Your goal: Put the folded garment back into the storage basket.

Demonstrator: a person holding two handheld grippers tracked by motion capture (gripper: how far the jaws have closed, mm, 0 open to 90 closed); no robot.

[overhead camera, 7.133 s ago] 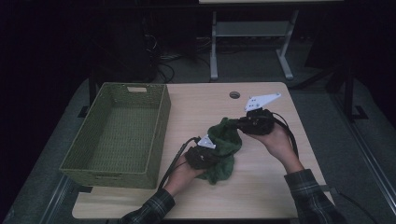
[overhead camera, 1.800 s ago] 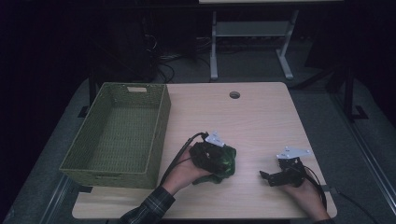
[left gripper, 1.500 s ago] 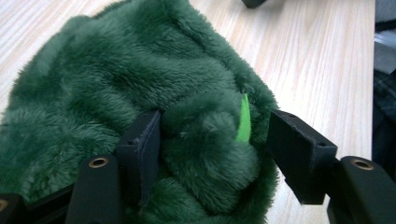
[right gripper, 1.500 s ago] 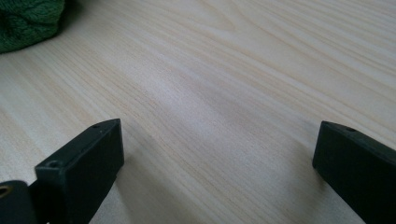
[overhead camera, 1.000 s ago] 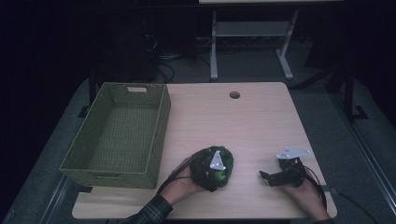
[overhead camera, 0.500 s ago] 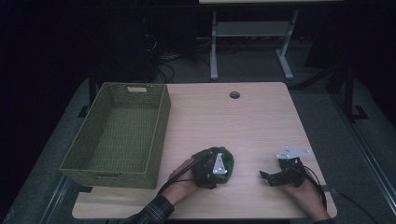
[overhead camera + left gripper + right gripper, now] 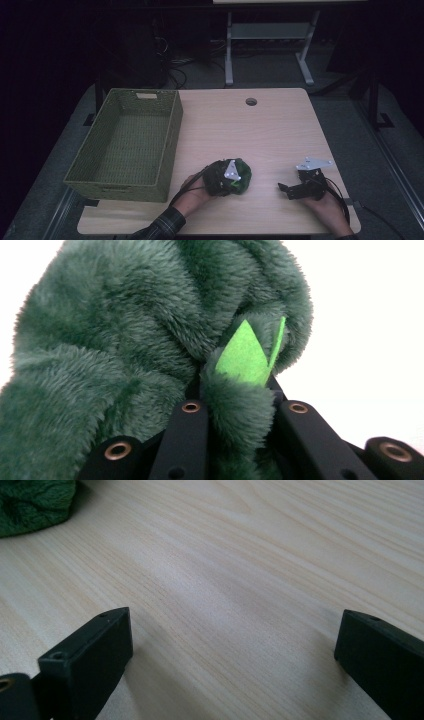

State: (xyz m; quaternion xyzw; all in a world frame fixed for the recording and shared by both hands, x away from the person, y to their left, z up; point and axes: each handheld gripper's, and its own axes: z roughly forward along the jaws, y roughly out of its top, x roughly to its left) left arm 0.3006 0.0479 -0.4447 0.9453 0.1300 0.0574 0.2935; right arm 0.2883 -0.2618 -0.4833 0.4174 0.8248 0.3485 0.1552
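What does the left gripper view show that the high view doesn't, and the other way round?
Left gripper view alone: a bright green felt piece tucked in the fur, and a fold of the green plush pinched between the left claw jaws, which have just been closing. High view alone: the woven basket left of the plush, the table with its cable hole, and the right claw resting open, apart. Both: the plush in the left claw.

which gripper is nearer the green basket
Left. The left gripper, closing on the green plush cloth, sits just off the basket; the right gripper rests open farther along the table.
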